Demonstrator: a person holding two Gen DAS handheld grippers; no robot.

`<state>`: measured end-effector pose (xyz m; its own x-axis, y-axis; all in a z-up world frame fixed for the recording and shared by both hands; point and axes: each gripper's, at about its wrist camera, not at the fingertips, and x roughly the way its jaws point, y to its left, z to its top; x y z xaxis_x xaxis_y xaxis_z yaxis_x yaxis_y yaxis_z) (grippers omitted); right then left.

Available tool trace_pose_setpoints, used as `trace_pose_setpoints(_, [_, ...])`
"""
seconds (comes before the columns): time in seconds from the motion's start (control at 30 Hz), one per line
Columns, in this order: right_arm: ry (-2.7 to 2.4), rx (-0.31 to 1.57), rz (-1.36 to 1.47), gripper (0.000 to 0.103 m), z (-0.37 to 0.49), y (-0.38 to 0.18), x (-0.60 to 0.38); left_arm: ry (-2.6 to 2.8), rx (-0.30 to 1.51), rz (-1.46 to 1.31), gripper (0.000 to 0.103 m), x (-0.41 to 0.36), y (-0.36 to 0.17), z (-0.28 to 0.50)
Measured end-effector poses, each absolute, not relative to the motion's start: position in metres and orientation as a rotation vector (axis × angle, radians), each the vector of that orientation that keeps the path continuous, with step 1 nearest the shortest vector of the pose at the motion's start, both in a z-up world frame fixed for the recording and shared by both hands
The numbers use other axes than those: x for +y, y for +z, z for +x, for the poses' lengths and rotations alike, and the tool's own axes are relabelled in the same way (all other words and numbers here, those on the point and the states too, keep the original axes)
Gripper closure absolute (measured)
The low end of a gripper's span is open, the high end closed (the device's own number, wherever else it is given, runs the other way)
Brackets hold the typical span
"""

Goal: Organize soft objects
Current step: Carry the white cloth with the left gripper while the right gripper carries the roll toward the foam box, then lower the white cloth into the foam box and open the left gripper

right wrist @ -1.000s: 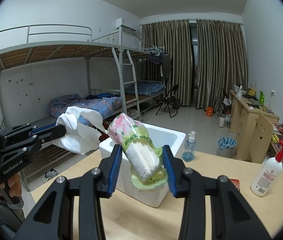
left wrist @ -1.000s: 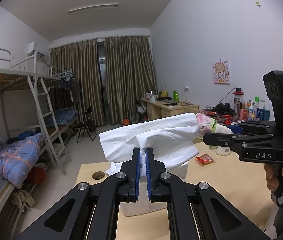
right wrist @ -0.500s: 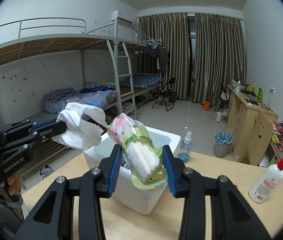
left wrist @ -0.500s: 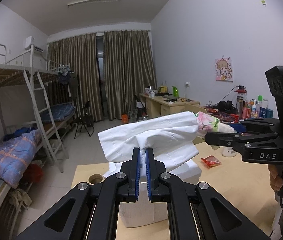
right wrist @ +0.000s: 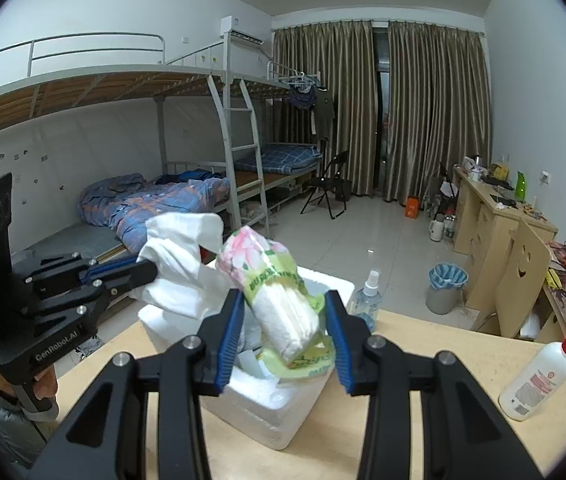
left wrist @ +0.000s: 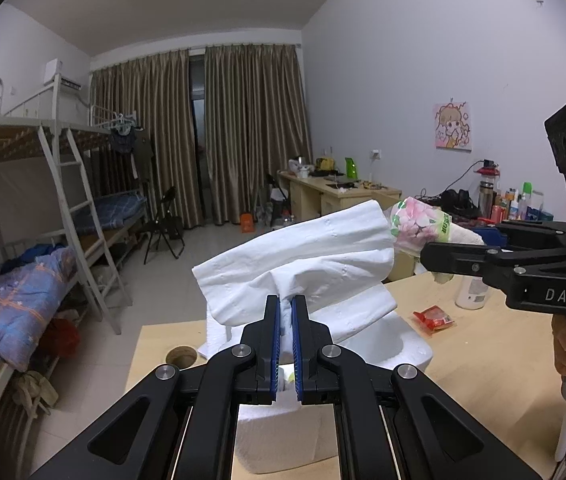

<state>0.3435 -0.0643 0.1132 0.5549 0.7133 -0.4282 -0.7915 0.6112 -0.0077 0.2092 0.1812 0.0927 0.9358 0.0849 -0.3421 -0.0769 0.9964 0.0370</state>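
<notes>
left gripper (left wrist: 287,304): jaws pinching white tissue (left wrist: 303,256) above foam box (right wrist: 283,404) | right gripper (right wrist: 283,320): jaws clamping tissue pack (right wrist: 279,296) above box | box near surface (right wrist: 423,344) edge, right side free

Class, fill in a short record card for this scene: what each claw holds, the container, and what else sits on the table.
left claw: shut on white tissue sheets
right claw: gripping floral tissue pack
container: white foam box, open, below both items
table: pump bottle, spray bottle, red packet
</notes>
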Motion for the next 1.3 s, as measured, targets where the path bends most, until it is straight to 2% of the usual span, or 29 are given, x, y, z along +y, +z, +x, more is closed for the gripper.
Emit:
trace_pose_setpoints(0.97, [0.862,0.43,-0.192,0.057,0.368,0.109,-0.057,0.062,0.43,0.033,0.097,0.179,0.062,0.249])
trace_pose_setpoints(1.13, [0.864,0.432,-0.2,0.057,0.368,0.109,-0.055,0.07,0.432,0.035,0.092,0.18,0.061,0.251])
trace_pose_setpoints(1.17, [0.864,0.433,-0.202,0.057,0.368,0.108,-0.055,0.078,0.43,0.037,0.084,0.18,0.06,0.25])
trace_pose_setpoints(1.2, [0.864,0.433,-0.204,0.057,0.368,0.108,-0.055,0.089,0.43,0.038,0.069,0.18,0.06,0.25])
trace_pose_setpoints(1.23, [0.864,0.432,-0.205,0.057,0.368,0.108,-0.055,0.093,0.427,0.038,0.059,0.18,0.06,0.25])
trace_pose_setpoints(1.3, [0.864,0.433,-0.204,0.057,0.368,0.109,-0.055,0.115,0.4,0.025,0.019,0.183,0.062,0.245])
